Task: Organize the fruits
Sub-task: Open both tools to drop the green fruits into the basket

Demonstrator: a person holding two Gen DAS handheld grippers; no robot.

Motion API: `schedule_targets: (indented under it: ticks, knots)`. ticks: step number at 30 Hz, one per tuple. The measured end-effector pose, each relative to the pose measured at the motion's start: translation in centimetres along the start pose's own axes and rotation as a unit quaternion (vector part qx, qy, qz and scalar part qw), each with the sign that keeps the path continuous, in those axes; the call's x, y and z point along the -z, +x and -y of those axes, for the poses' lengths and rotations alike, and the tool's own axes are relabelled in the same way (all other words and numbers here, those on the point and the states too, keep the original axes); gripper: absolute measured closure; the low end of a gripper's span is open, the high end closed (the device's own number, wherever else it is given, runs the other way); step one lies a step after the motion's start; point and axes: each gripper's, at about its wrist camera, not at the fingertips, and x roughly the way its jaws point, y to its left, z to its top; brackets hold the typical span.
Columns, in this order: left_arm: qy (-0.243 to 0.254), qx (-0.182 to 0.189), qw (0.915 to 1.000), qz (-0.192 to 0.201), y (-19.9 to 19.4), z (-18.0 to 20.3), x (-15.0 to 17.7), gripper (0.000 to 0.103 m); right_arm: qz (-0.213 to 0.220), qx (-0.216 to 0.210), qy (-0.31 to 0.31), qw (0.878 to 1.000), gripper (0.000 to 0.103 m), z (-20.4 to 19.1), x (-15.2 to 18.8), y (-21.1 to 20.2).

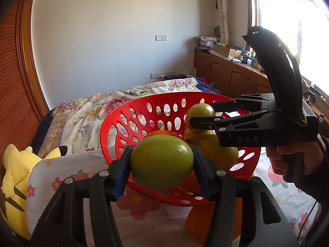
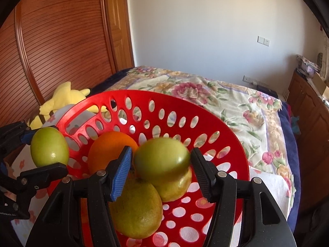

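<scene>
The bed [image 2: 226, 103] w/ its flowered quilt is carrying everything. The red basket [image 2: 144, 94] is sitting on it, tipped toward the person's side.

The left gripper [image 1: 162, 158] is clenching a green fruit [image 1: 160, 170] square across its middle, both pads pressing. It's hanging just outside the rim at abt 9 o'clock, seen from the right wrist.

The right gripper [image 2: 161, 161] is hovering over the bowl's centre. Its jaws are looking released: slim gaps are showing on both sides of the second green fruit [image 2: 160, 156], which is blurring as if loose.

Below it, the big yellow-green citrus [image 2: 135, 207] is lying at 6 o'clock, a smaller yellowish one [image 2: 176, 187] is lying at 4 and the orange [image 2: 107, 148] at 10.

I'm judging the step as dropping greens in, maybe halfway thru. To do it well:
- Right hand should be staying low, so the fruit is settling into the gap betw. the orange and the citrus, not bouncing off them.
- Left hand should be waiting, then crossing the rim before letting go.
- The tilt is making roll-out likely, esp. at the low near edge.
</scene>
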Motion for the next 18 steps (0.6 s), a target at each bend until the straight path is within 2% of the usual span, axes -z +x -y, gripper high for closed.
schedule_targets:
  ticks: [18]
  knots:
    - [-0.010, -0.005, 0.9999, -0.009, 1.4, 0.2, 0.5, 0.047, 0.026, 0.001, -0.013, 1.000, 0.041, -0.8, 1.9, -3.1]
